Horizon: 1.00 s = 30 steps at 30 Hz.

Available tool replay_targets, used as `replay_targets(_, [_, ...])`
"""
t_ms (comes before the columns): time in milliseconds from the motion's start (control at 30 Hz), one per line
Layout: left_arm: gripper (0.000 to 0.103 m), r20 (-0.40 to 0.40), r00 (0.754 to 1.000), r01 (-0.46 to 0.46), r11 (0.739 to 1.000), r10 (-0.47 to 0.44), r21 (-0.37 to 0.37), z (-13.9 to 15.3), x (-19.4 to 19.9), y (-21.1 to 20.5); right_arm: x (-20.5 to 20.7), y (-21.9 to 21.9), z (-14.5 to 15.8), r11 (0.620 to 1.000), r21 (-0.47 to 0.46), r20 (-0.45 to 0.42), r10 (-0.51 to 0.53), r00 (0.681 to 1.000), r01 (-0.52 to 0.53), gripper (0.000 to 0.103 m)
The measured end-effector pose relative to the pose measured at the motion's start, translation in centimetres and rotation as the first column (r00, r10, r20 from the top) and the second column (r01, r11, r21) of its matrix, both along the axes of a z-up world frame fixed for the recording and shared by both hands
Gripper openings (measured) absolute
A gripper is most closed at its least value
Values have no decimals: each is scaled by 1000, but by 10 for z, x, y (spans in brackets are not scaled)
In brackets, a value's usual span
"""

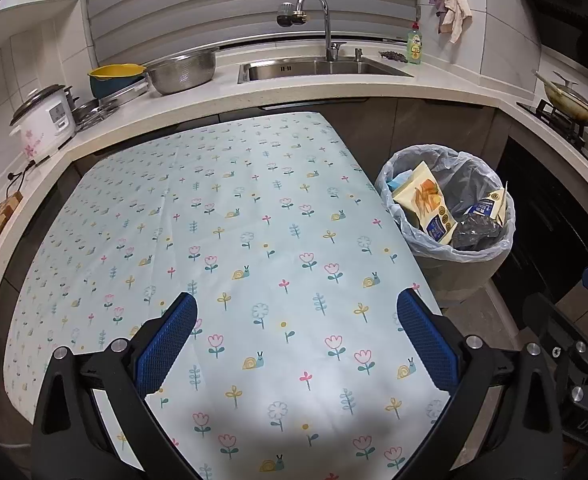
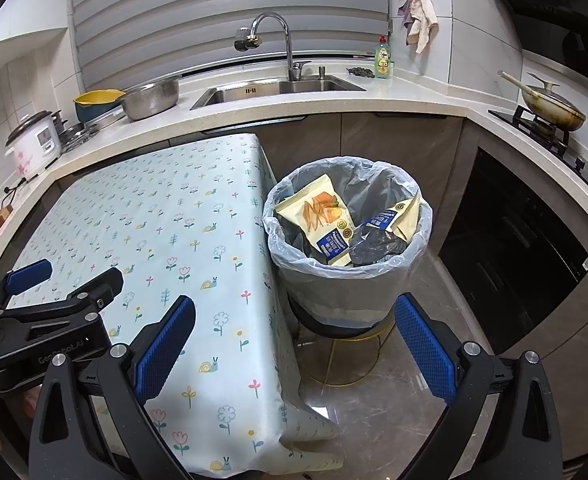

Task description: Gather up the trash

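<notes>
The left claw (image 1: 296, 344) hangs spread wide and empty over the bare flowered counter (image 1: 222, 216), nothing left there to pick up. The right claw (image 2: 294, 344), equally wide and empty, faces the lined bin (image 2: 346, 216) just beside the counter's edge, where snack bags (image 2: 326, 220) and dark wrapper (image 2: 374, 248) already sit, likely dropped in.

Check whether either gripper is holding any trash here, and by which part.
Nothing is held. The left gripper and right gripper are both open and empty; the snack bags already lie in the bin.
</notes>
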<state>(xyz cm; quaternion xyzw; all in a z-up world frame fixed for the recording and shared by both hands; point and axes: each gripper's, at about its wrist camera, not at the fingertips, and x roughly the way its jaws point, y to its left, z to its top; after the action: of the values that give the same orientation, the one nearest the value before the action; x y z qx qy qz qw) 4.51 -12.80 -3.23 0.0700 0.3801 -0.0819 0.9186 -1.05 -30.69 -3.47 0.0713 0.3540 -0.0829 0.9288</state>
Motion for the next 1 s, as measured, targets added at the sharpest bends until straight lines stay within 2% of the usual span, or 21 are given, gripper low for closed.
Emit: replay_targets(1000, [96,18,1000,-5,1000,5,6,-1,0,3,2,1,-2,1000,6,-2,1,1000,-1,96])
